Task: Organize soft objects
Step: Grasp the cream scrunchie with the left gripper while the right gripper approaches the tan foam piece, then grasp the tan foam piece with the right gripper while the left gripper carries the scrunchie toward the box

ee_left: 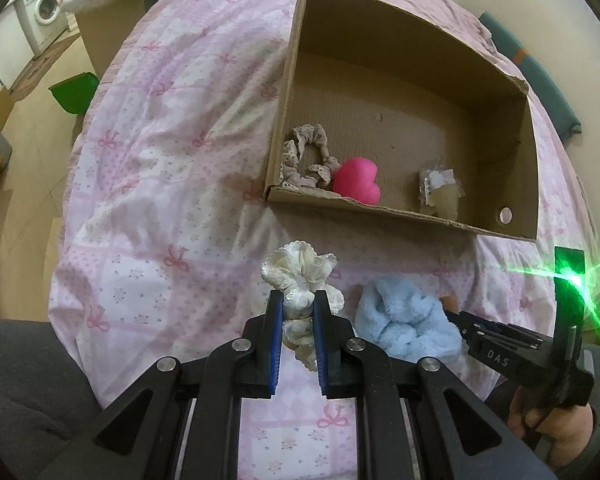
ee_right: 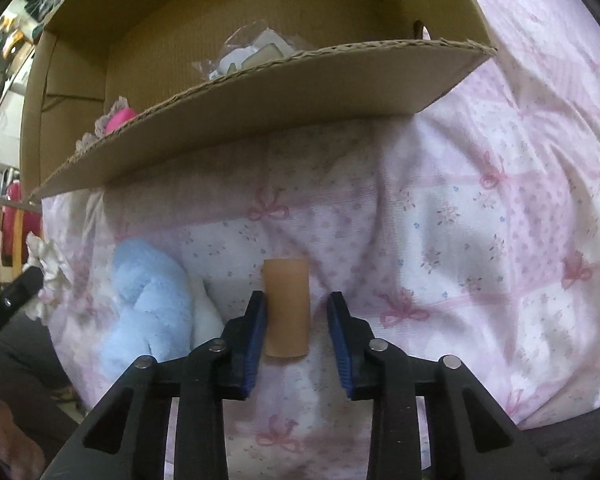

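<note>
Pink bedding (ee_right: 480, 240) fills my view: left gripper (ee_left: 297, 300) clamps a cream scrunchie (ee_left: 300, 276), right gripper (ee_right: 296, 304) stands unclosed around a tan tube (ee_right: 286, 304), seemingly touching one finger (ee_right: 256, 320).

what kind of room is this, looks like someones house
Most likely a home, probably a bedroom: the work surface is a bed with a pink bow-print bedsheet, a washing machine stands in the background, and a cardboard box on the bed holds small soft items.

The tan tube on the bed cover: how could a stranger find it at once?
Start at the cardboard box on the pink bed cover. On the cover in front of its near wall lies the tan tube, between the right tool's blue pads. Unlike the fluffy blue cloth beside it, it is smooth and cylindrical.
</note>
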`<state>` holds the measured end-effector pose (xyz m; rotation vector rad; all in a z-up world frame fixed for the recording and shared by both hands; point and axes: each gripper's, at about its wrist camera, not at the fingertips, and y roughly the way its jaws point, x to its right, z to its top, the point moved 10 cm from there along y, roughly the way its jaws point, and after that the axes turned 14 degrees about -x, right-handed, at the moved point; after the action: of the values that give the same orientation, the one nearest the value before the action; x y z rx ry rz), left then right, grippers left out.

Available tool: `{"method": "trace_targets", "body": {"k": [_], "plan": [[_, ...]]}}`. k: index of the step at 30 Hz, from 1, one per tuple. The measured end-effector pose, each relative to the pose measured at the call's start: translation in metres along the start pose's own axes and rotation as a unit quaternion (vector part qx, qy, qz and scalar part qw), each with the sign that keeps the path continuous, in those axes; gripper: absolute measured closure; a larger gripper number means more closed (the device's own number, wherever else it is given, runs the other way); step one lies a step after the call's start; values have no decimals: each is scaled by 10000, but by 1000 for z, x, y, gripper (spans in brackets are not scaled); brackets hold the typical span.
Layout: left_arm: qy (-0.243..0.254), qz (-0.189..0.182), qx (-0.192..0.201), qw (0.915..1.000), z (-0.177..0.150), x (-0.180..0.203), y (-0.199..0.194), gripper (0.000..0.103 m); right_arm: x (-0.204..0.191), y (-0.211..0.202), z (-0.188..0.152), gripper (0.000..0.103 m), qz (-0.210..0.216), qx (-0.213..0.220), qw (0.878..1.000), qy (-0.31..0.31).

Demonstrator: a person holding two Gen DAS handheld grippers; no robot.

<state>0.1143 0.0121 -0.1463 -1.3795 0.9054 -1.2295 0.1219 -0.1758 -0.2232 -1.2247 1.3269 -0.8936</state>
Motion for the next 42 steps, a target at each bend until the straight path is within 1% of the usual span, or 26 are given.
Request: {"method": "trace_targets", "body": {"k": [2,4,5,7,10,12,15,21,23,29,34,38,41,42], "plan": [[-3,42,1,10000,0,-1,0,90,-3,2,-1,79,-155,31,9999,-71],[-16,70,11,10000,0,-2,0,90,-5,1,-3,92,-252,62,9996,-121],[-22,85,27,10000,0,-2,0,90,-6,1,-6,92,-272,81,9995,-130],[-31,119,67,9999,0,-4,-1,90,-8,-1,-8,96,-288,144,9994,-145],[-63,159,128,9998,1,-7,-4,90,-12,-11,-12,96,-169,306,9993,-164],[-84,209,153,9996,1,-11,-4,90,-14,-21,-13,96,-134,495,9986,-160],[-104,277,165,9994,1,-13,-4,90,-17,-35,-16,96,69,737,9972,-136],[-91,404,225,9989,1,-15,-4,90,-24,-58,-19,96,305,1032,9940,-178],[-73,434,263,9987,1,-15,-6,90,-15,-68,-10,96,420,1135,9924,-206],[-79,467,364,9982,0,-17,-12,90,-10,-89,-8,96,683,1397,9875,-271],[-140,416,514,9977,3,-18,-21,90,-14,-111,-11,96,866,1702,9808,-405],[-98,506,686,9963,5,-17,-31,90,-20,-128,-14,96,973,1983,9739,-515],[-82,505,830,9952,7,-16,-41,90,-22,-142,-15,96,1067,2215,9676,-573],[-73,485,882,9949,8,-15,-45,90,-23,-149,-16,96,1116,2345,9638,-610]]}}
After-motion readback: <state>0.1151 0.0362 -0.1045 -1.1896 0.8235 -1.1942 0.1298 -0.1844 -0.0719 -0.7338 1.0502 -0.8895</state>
